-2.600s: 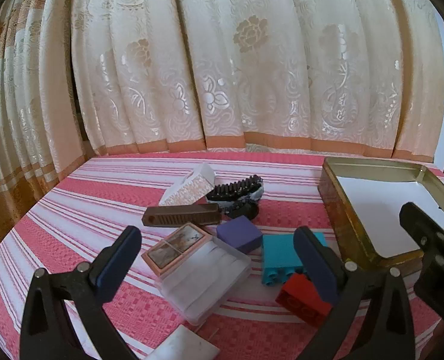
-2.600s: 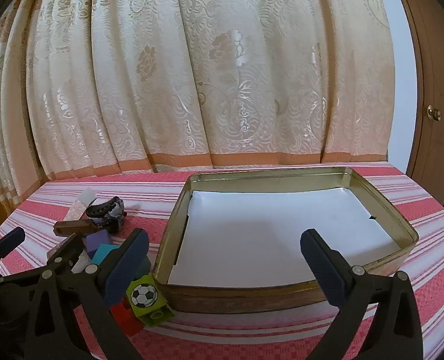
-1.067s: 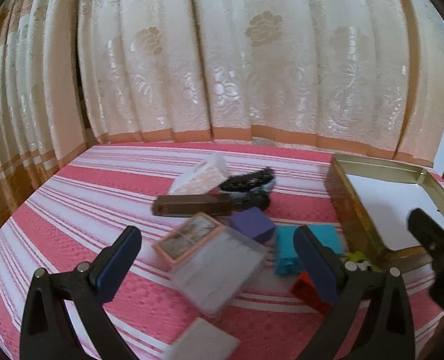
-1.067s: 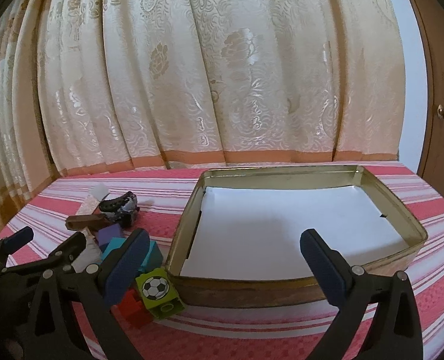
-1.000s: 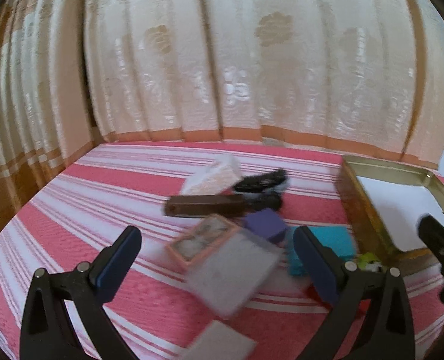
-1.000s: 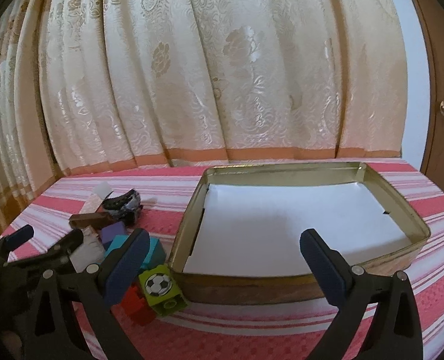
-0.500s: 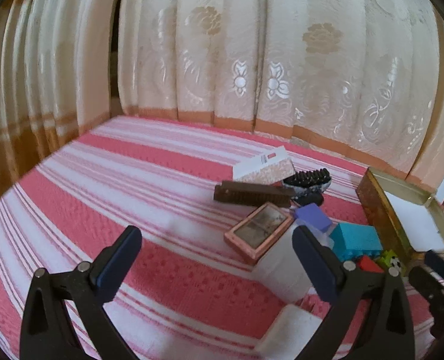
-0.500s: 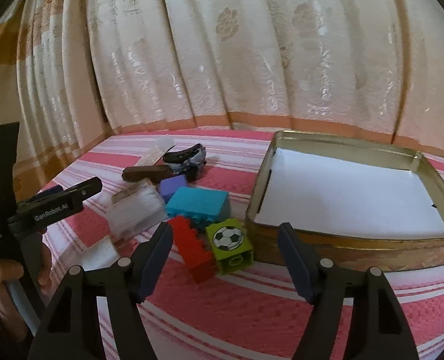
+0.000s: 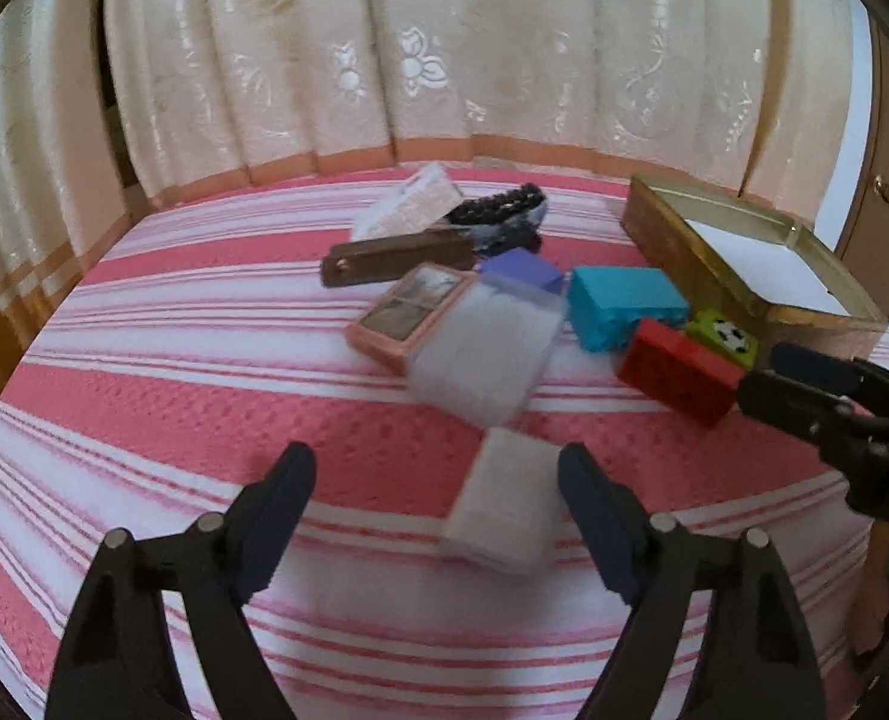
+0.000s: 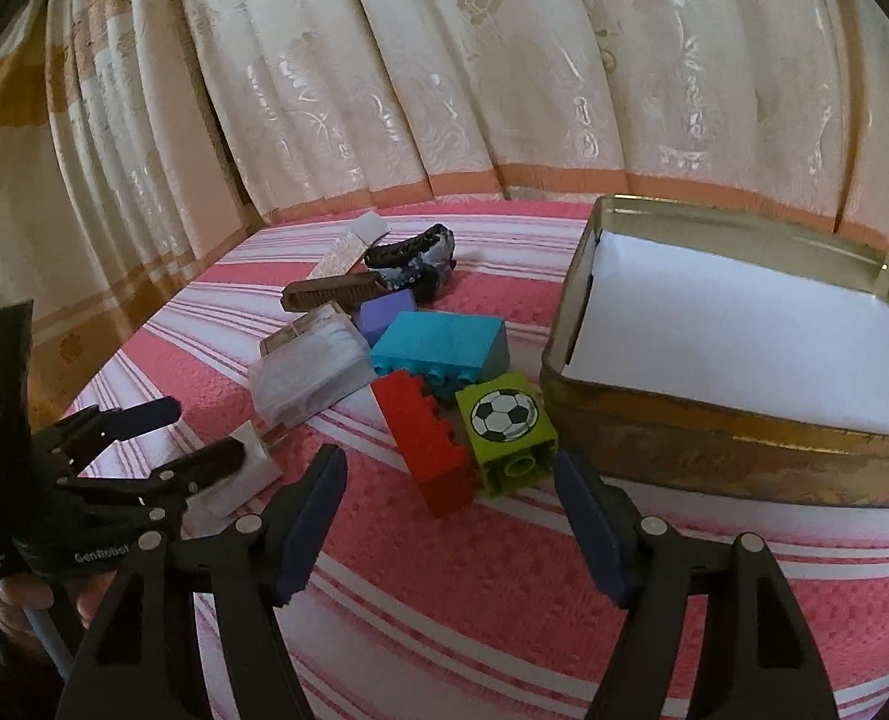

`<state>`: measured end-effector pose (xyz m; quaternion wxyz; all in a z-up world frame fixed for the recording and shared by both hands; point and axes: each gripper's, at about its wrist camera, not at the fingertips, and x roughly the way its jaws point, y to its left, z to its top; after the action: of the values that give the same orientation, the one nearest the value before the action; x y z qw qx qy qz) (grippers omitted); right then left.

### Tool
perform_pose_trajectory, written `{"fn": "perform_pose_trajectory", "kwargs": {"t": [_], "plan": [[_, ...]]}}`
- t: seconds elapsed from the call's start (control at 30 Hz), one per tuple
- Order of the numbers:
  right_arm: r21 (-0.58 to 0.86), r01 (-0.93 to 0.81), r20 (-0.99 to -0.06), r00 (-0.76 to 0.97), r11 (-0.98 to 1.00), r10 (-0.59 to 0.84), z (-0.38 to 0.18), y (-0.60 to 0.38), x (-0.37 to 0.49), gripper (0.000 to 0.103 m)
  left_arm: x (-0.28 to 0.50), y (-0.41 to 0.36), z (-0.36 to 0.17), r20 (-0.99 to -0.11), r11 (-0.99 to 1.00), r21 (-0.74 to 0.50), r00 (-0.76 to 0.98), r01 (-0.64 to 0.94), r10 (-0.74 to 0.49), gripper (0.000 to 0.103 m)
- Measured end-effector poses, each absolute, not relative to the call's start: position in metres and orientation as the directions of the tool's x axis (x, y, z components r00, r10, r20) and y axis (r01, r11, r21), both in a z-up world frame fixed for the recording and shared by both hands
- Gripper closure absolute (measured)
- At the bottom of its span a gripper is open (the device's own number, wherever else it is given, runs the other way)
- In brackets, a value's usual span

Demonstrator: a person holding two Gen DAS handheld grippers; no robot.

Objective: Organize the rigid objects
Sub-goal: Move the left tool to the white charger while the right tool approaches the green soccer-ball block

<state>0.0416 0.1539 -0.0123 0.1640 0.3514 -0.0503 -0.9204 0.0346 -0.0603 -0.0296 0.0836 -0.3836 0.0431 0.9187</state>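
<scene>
Left hand-held gripper (image 9: 438, 498): jaws spread wide, holding nothing; white box (image 9: 504, 501) lies between its fingers.
Right hand-held gripper (image 10: 450, 495): jaws wide, holding nothing; red brick (image 10: 423, 441) and green brick (image 10: 507, 429) just ahead.
Tin (image 10: 714, 456): ahead, to its right, on the worktop (image 10: 474, 588).

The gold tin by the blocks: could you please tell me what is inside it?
The gold tin holds only a white paper liner covering its floor; none of the blocks is in it yet. The near wall hides the front strip of the floor, and whatever lies under the paper cannot be seen.
</scene>
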Motion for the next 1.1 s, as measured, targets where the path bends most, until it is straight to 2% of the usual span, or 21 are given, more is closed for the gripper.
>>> {"fn": "perform_pose_trajectory", "kwargs": {"t": [0.1,0.23,0.3,0.5,0.53,0.57,0.6,0.67,0.9,1.03,1.1], "plan": [[0.218,0.277,-0.644,-0.679,-0.936,-0.351,-0.014,0.151,0.038,0.029,0.033,-0.056,-0.032,-0.723,-0.979,0.02,-0.679,-0.204,0.126,0.018],[0.25,0.259,-0.66,-0.66,-0.933,-0.36,-0.019,0.156,0.032,0.029,0.027,-0.054,-0.044,-0.788,-0.971,0.005,-0.598,-0.241,0.144,0.021],[0.255,0.267,-0.662,-0.653,-0.929,-0.369,-0.02,0.156,0.032,0.029,0.026,-0.058,-0.043,-0.785,-0.97,-0.031,-0.595,-0.242,0.174,0.021],[0.248,0.27,-0.669,-0.647,-0.93,-0.366,-0.022,0.153,0.029,0.029,0.023,-0.059,-0.043,-0.787,-0.973,-0.013,-0.598,-0.229,0.152,0.021],[0.266,0.264,-0.67,-0.641,-0.927,-0.375,-0.023,0.155,0.026,0.029,0.023,-0.06,-0.043,-0.787,-0.974,-0.014,-0.598,-0.228,0.151,0.023],[0.279,0.264,-0.672,-0.634,-0.923,-0.384,-0.024,0.156,0.023,0.029,0.023,-0.06,-0.042,-0.784,-0.974,-0.017,-0.602,-0.226,0.153,0.03],[0.292,0.269,-0.674,-0.623,-0.918,-0.397,-0.025,0.156,0.021,0.029,0.024,-0.061,-0.041,-0.779,-0.974,-0.02,-0.607,-0.225,0.156,0.042],[0.316,0.291,-0.68,-0.594,-0.903,-0.429,-0.028,0.152,0.019,0.029,0.024,-0.064,-0.041,-0.773,-0.976,-0.025,-0.615,-0.217,0.156,0.052],[0.352,0.419,-0.658,-0.525,-0.837,-0.54,-0.026,0.127,0.026,0.029,0.024,-0.067,-0.04,-0.772,-0.974,-0.038,-0.613,-0.222,0.169,0.052],[0.331,0.424,-0.651,-0.545,-0.843,-0.529,-0.023,0.128,0.032,0.03,0.024,-0.071,-0.04,-0.769,-0.975,-0.057,-0.613,-0.217,0.181,0.055],[0.352,0.42,-0.653,-0.53,-0.836,-0.541,-0.025,0.131,0.032,0.041,0.025,-0.074,-0.04,-0.766,-0.974,-0.068,-0.614,-0.215,0.189,0.057]]}}
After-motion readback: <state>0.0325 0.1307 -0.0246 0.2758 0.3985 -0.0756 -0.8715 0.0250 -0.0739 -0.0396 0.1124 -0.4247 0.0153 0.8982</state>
